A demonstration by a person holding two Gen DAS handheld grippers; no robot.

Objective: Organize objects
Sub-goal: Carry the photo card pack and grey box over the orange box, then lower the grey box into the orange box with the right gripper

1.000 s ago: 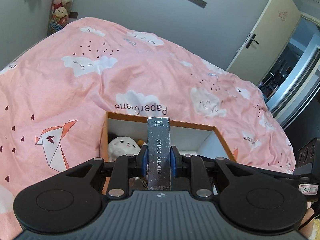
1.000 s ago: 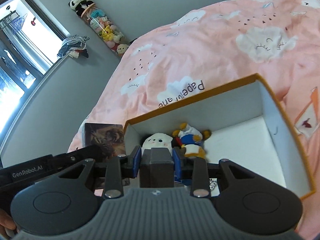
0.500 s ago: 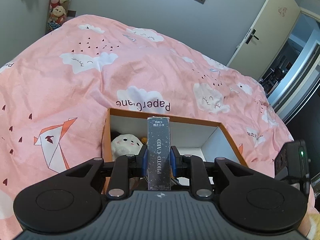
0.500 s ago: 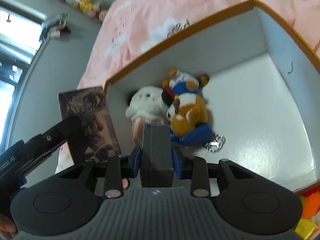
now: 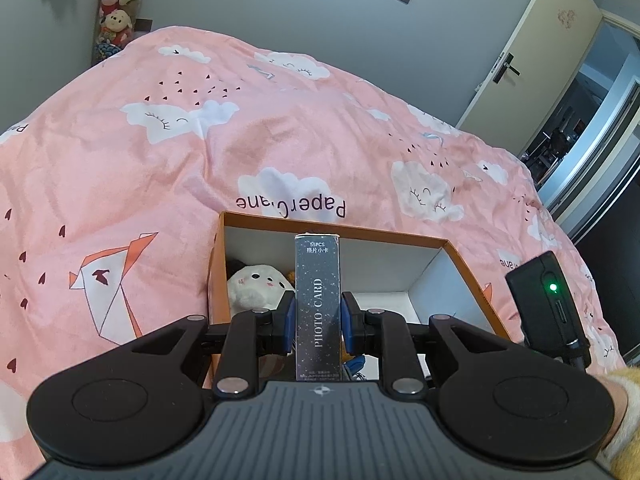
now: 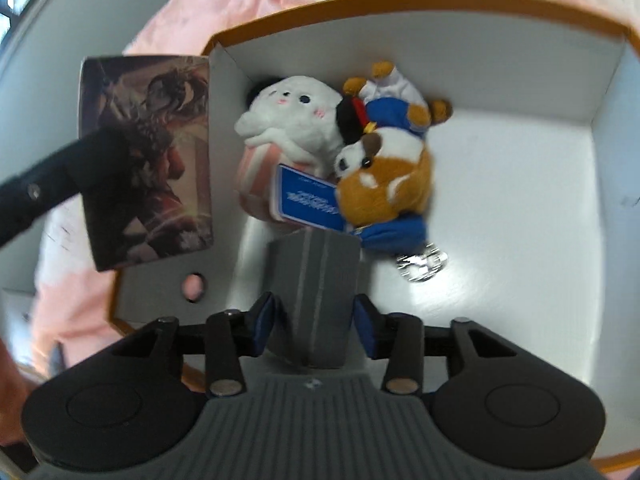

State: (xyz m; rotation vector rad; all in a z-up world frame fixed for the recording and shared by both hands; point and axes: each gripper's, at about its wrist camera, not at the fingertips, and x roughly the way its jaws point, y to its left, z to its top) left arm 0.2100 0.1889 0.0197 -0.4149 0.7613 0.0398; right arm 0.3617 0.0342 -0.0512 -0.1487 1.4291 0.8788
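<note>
An orange cardboard box (image 5: 332,228) with white inner walls (image 6: 440,40) lies on the pink bed. In it lie a white plush (image 6: 292,120), a brown dog plush (image 6: 384,176) with a key ring (image 6: 420,264), and a blue card (image 6: 308,200). My right gripper (image 6: 316,320) points down into the box. Its jaws are opening, and a grey box (image 6: 316,276) stands between the pads with a gap on each side. My left gripper (image 5: 318,320) is shut on an upright dark photo-card box (image 5: 318,280) just over the box's near left edge. The right wrist view shows its picture side (image 6: 148,160).
The pink cloud-print duvet (image 5: 240,140) surrounds the box on every side. The white floor (image 6: 520,220) in the box's right half is bare. The right gripper's black housing (image 5: 548,304) and a sleeve (image 5: 616,412) show at the right. A door (image 5: 532,52) stands behind.
My right gripper tipped downward and sank into the orange box with the grey box, and its pads have spread away from it. The left gripper and its photo-card box have stayed put.
</note>
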